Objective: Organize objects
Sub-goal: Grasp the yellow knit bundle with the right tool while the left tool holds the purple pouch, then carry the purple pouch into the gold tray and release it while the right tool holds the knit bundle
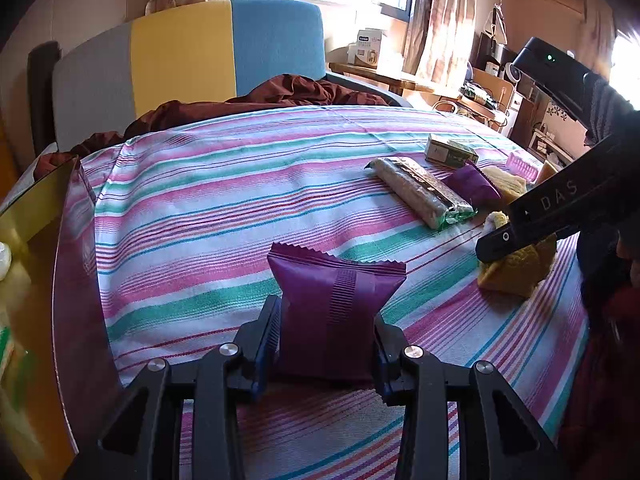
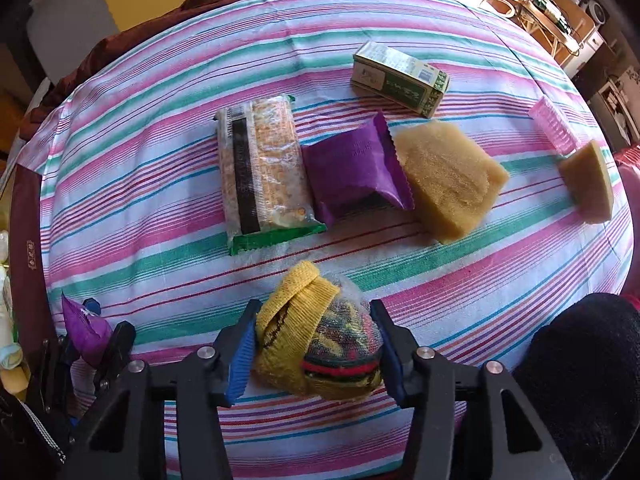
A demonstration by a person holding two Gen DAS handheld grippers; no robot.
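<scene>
Both grippers are clamped on something: the left gripper (image 1: 326, 344) squeezes a purple snack packet (image 1: 334, 304) upright between its jaws, while the right gripper (image 2: 316, 344) pinches a bagged yellow knit bundle (image 2: 320, 344) that fills the gap between its blue pads (image 2: 240, 360). From the bundle, a cracker pack (image 2: 262, 172) lies at eleven o'clock on the striped tablecloth (image 2: 140, 208), with a second purple packet (image 2: 352, 168) and a tan sponge (image 2: 452, 176) towards one. Only the right wrist view shows the sponge wedge (image 2: 590, 182) and green box (image 2: 400, 76) clearly; only the left shows the brown-rimmed tray (image 1: 60, 240) at nine.
</scene>
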